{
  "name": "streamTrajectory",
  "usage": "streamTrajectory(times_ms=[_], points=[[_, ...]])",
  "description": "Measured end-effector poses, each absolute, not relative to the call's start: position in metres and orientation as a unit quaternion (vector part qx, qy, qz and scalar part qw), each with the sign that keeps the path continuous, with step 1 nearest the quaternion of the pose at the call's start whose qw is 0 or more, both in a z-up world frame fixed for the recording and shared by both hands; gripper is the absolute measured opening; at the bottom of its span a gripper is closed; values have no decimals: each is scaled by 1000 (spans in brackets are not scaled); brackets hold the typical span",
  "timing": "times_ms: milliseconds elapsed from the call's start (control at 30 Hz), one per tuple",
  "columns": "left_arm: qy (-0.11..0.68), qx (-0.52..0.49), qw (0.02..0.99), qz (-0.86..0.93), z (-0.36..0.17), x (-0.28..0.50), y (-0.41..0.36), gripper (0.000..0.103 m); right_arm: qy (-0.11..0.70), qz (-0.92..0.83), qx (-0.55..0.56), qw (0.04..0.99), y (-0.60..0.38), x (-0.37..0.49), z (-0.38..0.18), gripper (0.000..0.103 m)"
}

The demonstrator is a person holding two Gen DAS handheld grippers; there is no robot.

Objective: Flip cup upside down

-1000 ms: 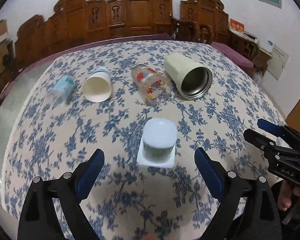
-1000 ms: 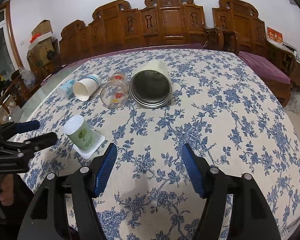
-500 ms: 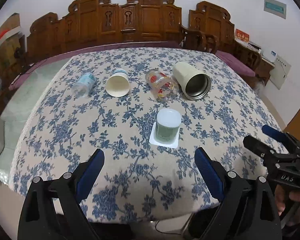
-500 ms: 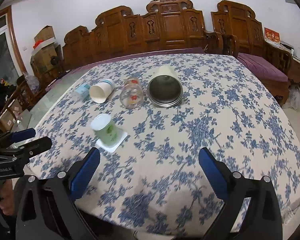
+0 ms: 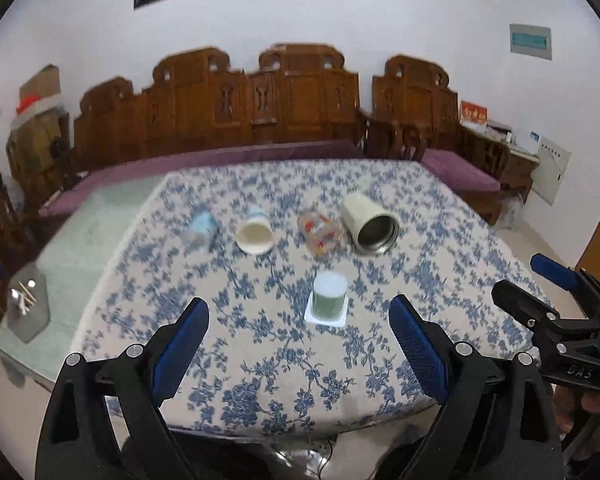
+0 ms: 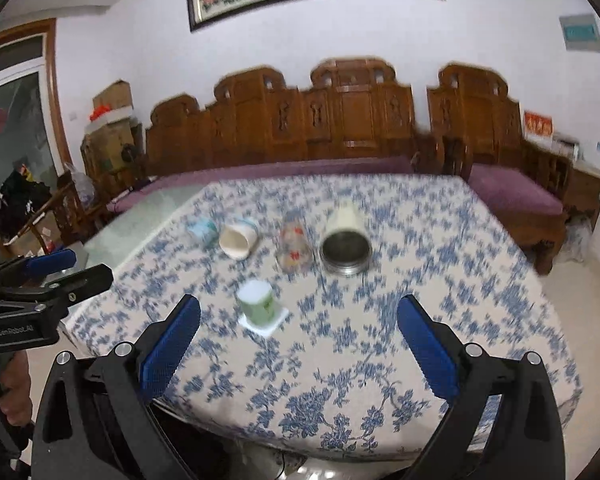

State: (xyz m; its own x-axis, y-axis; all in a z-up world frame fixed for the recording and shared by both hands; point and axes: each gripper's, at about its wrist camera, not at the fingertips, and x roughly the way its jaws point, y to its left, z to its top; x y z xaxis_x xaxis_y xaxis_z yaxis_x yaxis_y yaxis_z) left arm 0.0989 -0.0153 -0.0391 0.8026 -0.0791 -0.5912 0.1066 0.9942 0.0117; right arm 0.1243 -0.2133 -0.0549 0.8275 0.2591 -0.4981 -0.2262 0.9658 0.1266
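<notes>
We have pulled both grippers back from the bench (image 5: 260, 380). The left gripper (image 5: 299, 330) and right gripper (image 6: 299, 328) hang with fingers wide, holding nothing. The green cup (image 5: 330, 294) stands upside down on its white coaster (image 5: 326, 317), near the front edge.

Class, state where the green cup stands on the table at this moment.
In both wrist views the green cup stands inverted on a white square coaster near the table's front edge, in front of the patterned glass, apart from the row of cups lying on their sides.
</notes>
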Motion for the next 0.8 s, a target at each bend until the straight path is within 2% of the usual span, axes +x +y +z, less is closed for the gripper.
streamTrajectory(times_ms=[333, 800], points=[[245, 21, 969, -24, 7, 54, -7, 88, 186, 113, 23, 976, -211, 72, -1, 99], [237, 16, 971, -20, 11, 44, -1, 88, 170, 115, 25, 978, -213, 60, 10, 99]])
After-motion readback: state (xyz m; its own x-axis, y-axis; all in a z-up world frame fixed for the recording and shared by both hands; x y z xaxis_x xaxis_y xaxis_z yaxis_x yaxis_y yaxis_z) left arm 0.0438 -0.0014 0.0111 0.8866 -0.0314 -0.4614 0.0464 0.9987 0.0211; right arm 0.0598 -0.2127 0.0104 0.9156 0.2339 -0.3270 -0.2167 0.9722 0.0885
